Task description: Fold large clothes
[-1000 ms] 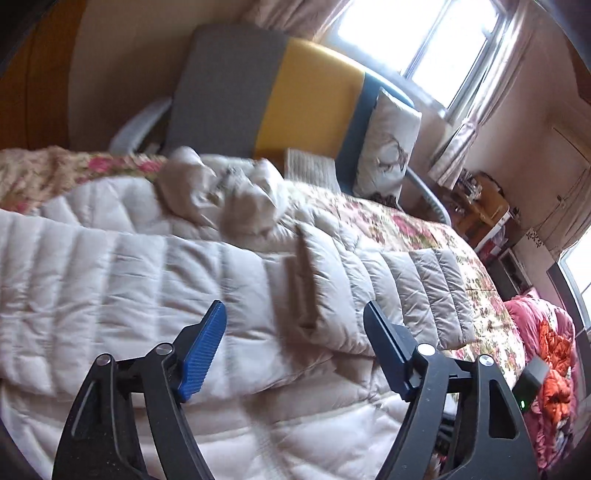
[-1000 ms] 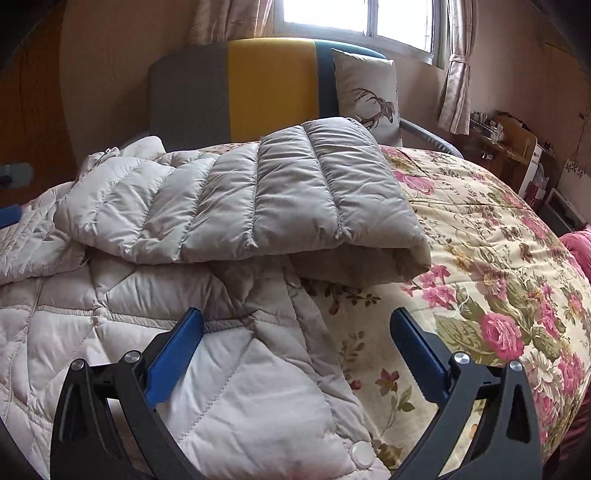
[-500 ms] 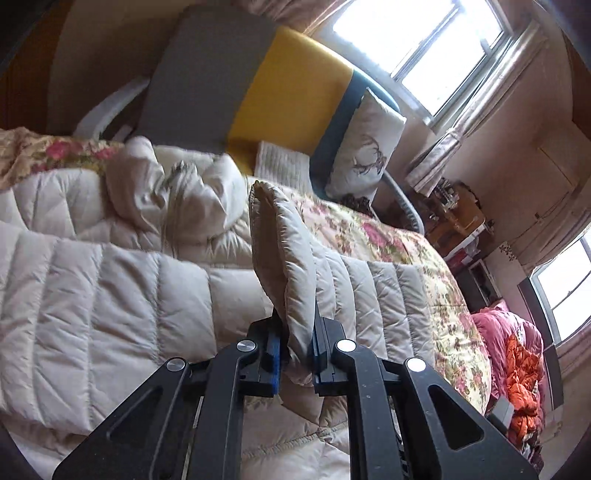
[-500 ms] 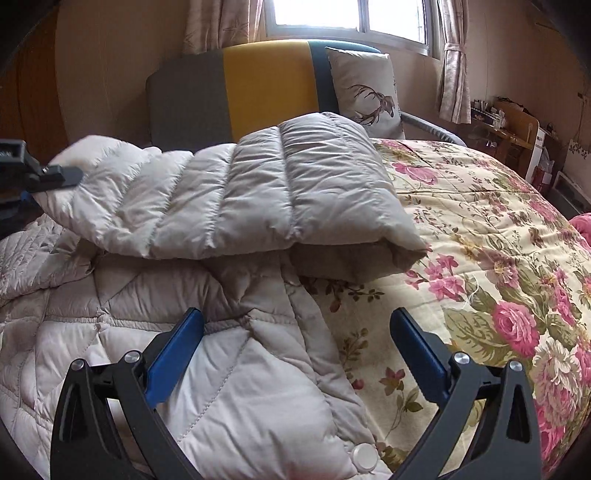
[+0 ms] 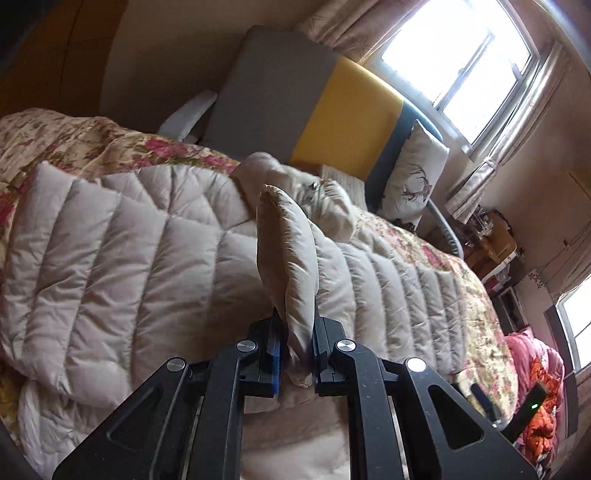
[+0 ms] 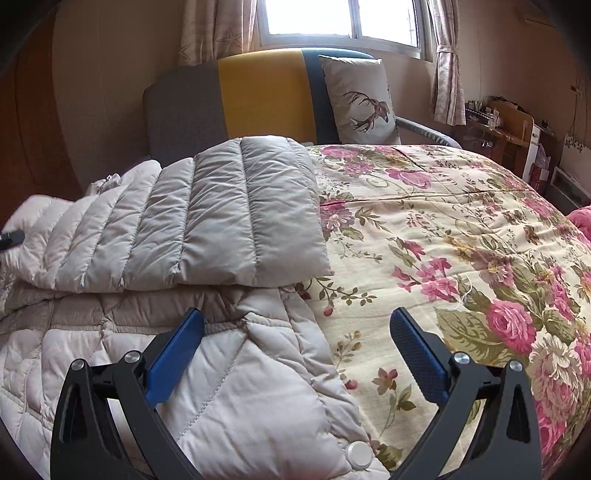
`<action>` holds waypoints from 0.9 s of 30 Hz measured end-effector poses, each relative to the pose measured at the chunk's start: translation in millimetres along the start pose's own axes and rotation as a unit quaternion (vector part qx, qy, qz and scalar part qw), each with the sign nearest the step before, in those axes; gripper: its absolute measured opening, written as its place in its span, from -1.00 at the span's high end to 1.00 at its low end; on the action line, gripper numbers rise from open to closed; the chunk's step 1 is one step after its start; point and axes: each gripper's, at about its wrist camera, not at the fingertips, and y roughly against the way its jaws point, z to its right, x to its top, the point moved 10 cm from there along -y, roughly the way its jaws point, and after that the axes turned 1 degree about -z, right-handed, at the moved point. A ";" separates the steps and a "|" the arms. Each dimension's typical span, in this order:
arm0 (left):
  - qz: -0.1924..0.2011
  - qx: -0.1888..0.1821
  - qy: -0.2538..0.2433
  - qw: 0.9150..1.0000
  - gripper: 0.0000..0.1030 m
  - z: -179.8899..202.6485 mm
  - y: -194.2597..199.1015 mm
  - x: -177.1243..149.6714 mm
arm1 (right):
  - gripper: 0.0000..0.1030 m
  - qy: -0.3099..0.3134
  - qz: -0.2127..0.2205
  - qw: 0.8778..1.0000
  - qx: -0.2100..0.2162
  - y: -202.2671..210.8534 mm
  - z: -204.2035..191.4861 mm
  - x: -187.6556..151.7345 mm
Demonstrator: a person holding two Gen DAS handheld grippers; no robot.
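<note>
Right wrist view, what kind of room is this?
Most likely a home bedroom: a bed under a floral quilt, an upholstered headboard with a deer-print pillow, and a curtained window.

You have no readable text, label, brand or number in either wrist view. The pillow point(image 6: 364, 101) against the headboard carries only a deer-antler drawing, not lettering. The white box point(image 6: 534, 147) by the desk at the right shows marks too small and blurred for you to make out.
</note>
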 end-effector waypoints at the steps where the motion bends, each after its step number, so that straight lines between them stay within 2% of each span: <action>1: -0.004 0.012 -0.005 1.000 0.79 -8.8 -5.8 -8.8 | -0.96 -0.011 0.015 1.000 0.010 7.4 2.2 2.8; 4: 0.002 0.009 -0.002 1.000 0.78 -24.3 -14.3 -29.3 | -0.96 -0.043 0.042 0.998 0.024 26.7 10.8 15.2; 7: 0.011 0.003 0.003 1.000 0.79 -27.8 -16.3 -34.8 | -0.96 -0.046 0.025 0.999 0.014 20.1 13.1 39.8; 12: 0.013 0.006 -0.006 1.000 0.79 -27.9 -18.7 -41.8 | -0.96 0.001 0.002 1.000 -0.014 -29.1 -4.0 93.7; 14: 0.013 0.004 -0.003 1.000 0.79 -26.4 -18.5 -44.7 | -0.96 0.019 -0.019 0.999 -0.022 -56.9 -10.1 103.6; 17: 0.010 0.006 -0.003 1.000 0.79 -28.2 -20.9 -46.3 | -0.96 0.013 -0.061 0.997 -0.051 -98.9 -4.9 104.6; 21: 0.005 0.012 -0.008 1.000 0.74 -28.4 -25.7 -47.8 | -0.96 -0.013 -0.116 0.992 -0.053 -140.7 11.6 81.5; 24: 0.004 0.010 -0.009 1.000 0.74 -28.6 -27.7 -48.6 | -0.96 -0.043 -0.131 0.990 -0.040 -154.2 21.4 71.6; 27: 0.002 0.004 -0.004 1.000 0.74 -29.1 -28.8 -48.7 | -0.97 -0.039 -0.137 0.989 -0.039 -152.7 21.2 72.7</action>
